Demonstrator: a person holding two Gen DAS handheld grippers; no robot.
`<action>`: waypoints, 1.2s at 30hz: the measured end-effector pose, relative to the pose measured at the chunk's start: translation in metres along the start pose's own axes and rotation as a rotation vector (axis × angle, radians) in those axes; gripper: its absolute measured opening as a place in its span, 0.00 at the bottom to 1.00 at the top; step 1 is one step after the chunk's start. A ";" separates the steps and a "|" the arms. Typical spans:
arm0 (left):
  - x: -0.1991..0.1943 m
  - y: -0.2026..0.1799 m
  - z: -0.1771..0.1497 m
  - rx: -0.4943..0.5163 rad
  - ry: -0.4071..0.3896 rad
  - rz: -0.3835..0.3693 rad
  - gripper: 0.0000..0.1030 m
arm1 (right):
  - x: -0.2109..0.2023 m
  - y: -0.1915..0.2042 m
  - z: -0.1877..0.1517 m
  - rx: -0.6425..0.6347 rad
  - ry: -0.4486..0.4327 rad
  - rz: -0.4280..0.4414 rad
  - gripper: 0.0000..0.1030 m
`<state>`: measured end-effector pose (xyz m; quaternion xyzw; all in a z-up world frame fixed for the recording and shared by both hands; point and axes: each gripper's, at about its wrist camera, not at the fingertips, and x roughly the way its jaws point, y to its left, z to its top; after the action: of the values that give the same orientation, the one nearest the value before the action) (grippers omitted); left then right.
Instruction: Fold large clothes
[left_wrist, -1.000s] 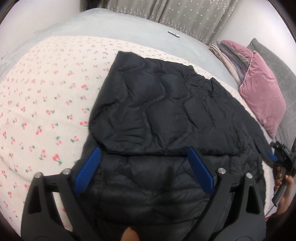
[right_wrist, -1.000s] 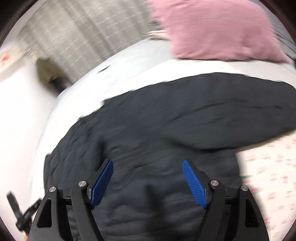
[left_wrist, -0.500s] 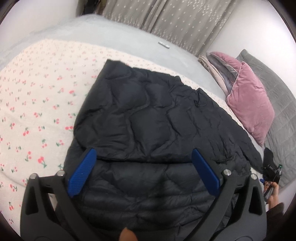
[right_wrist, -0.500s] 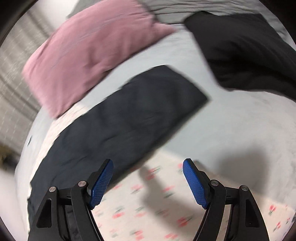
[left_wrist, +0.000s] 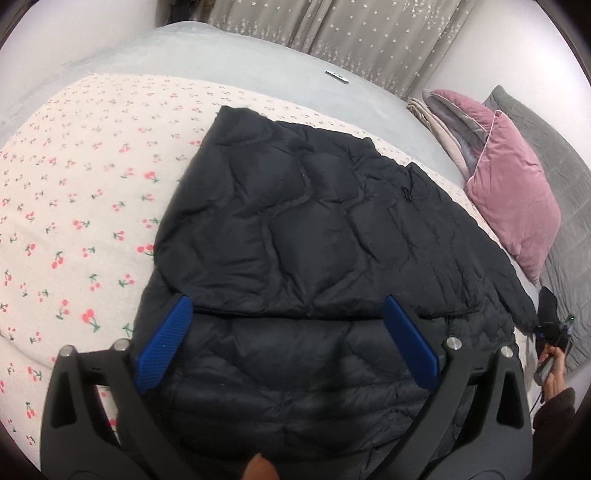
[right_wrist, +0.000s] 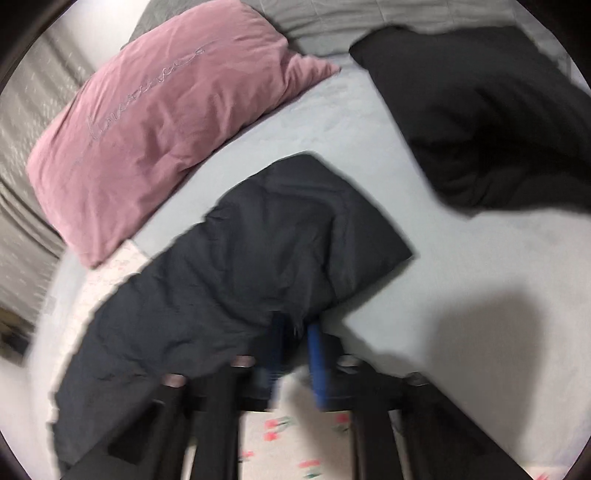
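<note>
Bedroom surface: cherry-print sheet (left_wrist: 74, 206), cream with red cherries, spread over a grey bed cover (left_wrist: 229, 55); star-dotted grey curtain (left_wrist: 332, 33) behind.

Left wrist view, left to right:
- Sheet, bare on the near left side
- Left gripper (left_wrist: 288, 343): blue pads spread wide apart, nothing between them, hovering over the near part of the jacket
- Black quilted jacket (left_wrist: 303, 229): centre of the sheet, one panel folded over on top with its straight edge running across just beyond the pads; one sleeve stretched out to the right
- Small flat silvery item (left_wrist: 337, 76) on the grey cover beyond the jacket; too small to identify
- Pink pillow (left_wrist: 517, 192), right, leaning against folded pale fabrics (left_wrist: 443, 122) and a grey quilted blanket (left_wrist: 554, 177)
- Right gripper (left_wrist: 550, 328) at the far right edge, at the sleeve end, with the hand (left_wrist: 554, 373) below it

Right wrist view (blurred), left to right:
- Pink pillow (right_wrist: 162, 122), upper left
- Jacket sleeve (right_wrist: 258, 266), cuff end bunched and lifted over the grey cover
- Right gripper (right_wrist: 297, 354): blue pads drawn close together, pinching the sleeve fabric
- Second black garment (right_wrist: 487, 118), upper right, lying apart from the sleeve
</note>
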<state>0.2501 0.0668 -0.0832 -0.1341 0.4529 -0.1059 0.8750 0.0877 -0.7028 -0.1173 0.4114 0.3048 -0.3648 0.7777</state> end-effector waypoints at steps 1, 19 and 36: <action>-0.001 -0.001 0.000 0.009 -0.004 0.010 0.99 | -0.007 0.005 -0.001 -0.015 -0.018 0.009 0.07; -0.024 0.002 0.006 -0.048 -0.057 0.004 0.99 | -0.158 0.220 -0.072 -0.534 -0.185 0.313 0.05; -0.017 -0.013 0.004 0.004 -0.031 0.008 0.99 | -0.130 0.342 -0.292 -0.885 0.125 0.513 0.06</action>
<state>0.2428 0.0608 -0.0637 -0.1324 0.4395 -0.1012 0.8827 0.2448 -0.2749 -0.0125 0.1254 0.3650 0.0267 0.9221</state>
